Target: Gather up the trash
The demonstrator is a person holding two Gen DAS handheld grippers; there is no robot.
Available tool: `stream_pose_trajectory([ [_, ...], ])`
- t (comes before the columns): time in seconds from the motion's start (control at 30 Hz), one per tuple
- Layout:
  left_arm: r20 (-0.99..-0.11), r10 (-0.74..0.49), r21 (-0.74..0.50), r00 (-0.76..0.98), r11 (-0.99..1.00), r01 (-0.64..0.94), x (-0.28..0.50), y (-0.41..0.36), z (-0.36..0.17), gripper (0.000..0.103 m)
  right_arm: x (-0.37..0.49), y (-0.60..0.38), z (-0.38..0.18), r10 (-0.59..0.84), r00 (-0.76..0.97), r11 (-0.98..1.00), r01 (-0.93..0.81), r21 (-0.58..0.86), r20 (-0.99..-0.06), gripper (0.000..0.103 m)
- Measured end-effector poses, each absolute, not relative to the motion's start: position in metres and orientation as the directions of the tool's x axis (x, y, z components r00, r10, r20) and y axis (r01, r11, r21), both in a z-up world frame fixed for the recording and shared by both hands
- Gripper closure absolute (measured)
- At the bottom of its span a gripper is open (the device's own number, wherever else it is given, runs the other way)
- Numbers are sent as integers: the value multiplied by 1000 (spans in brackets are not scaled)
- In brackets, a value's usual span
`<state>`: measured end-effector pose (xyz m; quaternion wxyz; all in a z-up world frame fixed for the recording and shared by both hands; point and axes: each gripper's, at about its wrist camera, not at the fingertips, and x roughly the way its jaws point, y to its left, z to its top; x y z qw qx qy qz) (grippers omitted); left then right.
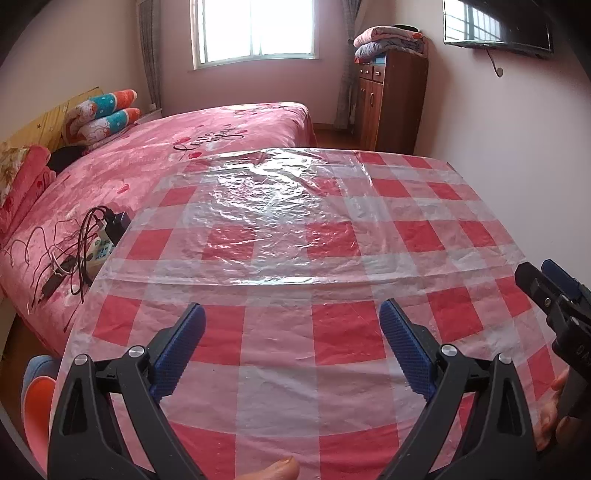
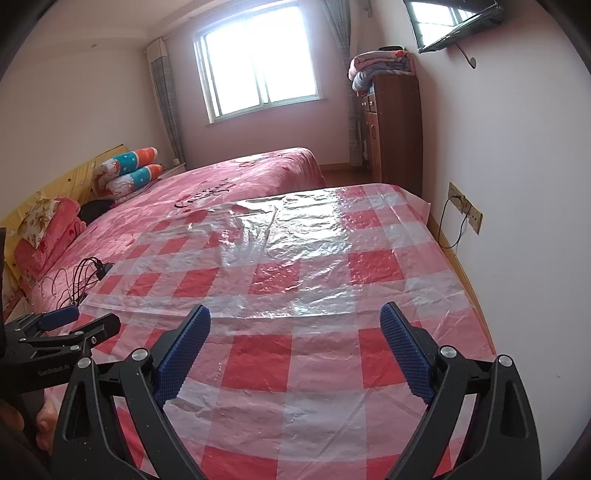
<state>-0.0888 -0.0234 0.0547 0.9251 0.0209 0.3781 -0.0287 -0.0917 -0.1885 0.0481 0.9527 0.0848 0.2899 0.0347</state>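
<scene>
- Lying flat on the red-and-white checked cloth (image 1: 332, 332) that covers the surface, a clear plastic sheet (image 1: 255, 206) is the only loose item there; it sits on the far half, toward the bed (image 1: 147, 162).
- In the left wrist view the sheet spreads wider than deep, its long axis running side to side across the surface; wrinkles catch the window (image 1: 255, 29) light. One far edge is creased upward into a small ridge.
- In the right wrist view the same sheet (image 2: 255, 236) shows a raised fold running toward the far edge; its exact outline is hard to trace against the glossy cloth.
- Left gripper (image 1: 291, 317): jaws spread wide, blue pads (image 1: 184, 347) facing each other, nothing between them, held above the near part of the cloth, well short of the sheet.
- Right gripper (image 2: 295, 317): jaws likewise spread wide and empty, above the near checks; its blue pads (image 2: 406, 350) touch nothing.
- Each gripper shows at the edge of the other's view, side by side.
- A tangle of black cables and a charger (image 1: 92, 240) lies on the bed just left of the surface.
</scene>
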Motion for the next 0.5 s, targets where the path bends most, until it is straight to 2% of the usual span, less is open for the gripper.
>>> stream_pose_trajectory([
  [0.5,-707,-27,18,707,998,56,-84,-24,48,8,-87,-187,41,124,814,983,-21,185,-568,11],
])
